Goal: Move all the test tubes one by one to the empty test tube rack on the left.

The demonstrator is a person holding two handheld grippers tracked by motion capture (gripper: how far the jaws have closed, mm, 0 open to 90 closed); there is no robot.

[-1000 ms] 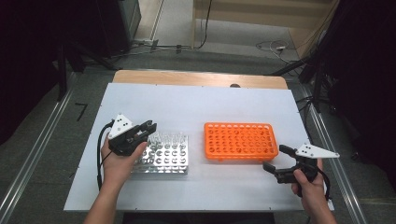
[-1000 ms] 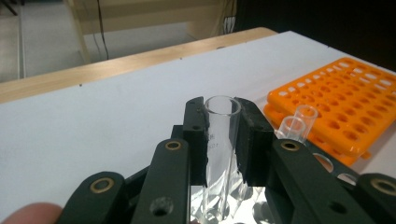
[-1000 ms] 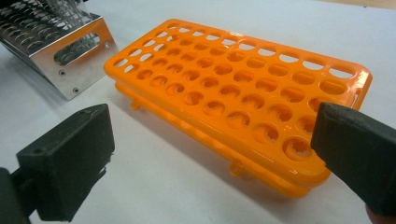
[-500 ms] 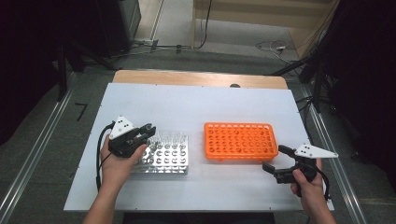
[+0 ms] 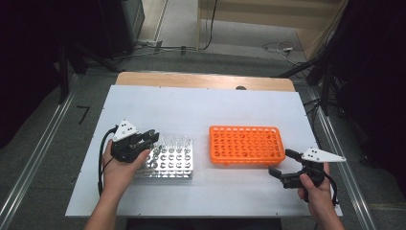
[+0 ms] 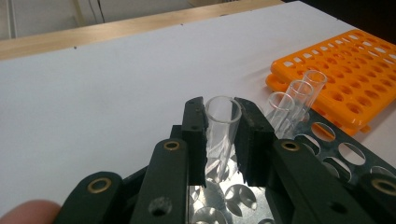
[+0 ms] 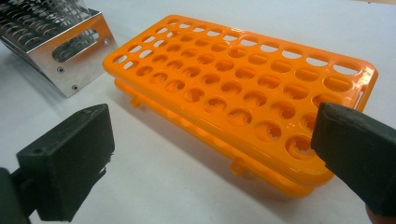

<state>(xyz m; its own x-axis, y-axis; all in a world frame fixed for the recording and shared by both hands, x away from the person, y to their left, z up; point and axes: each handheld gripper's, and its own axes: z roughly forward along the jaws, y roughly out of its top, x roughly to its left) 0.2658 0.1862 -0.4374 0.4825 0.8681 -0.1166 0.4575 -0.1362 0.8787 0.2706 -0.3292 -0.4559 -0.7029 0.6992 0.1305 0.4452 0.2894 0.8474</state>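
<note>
the left gripper [image 6: 223, 140] has its jaws closed on a clear glass tube [image 6: 222, 122], which stands in the metal rack [image 5: 168, 160], at the rack's near left corner. no tube is in the orange rack [image 5: 246, 145] yet, so i judge the moving is only starting. right of the orange rack, the right gripper [image 5: 286, 165] waits with jaws wide open.

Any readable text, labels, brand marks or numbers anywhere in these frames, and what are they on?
None can be read.
orange rack: bare plastic, no lettering or numbering by its holes.
metal rack: plain shiny steel, no marking.
glass tube pinched in the left gripper: clear, no scale or label.
right gripper: plain black jaws, standing open.
table: blank white surface.
</note>
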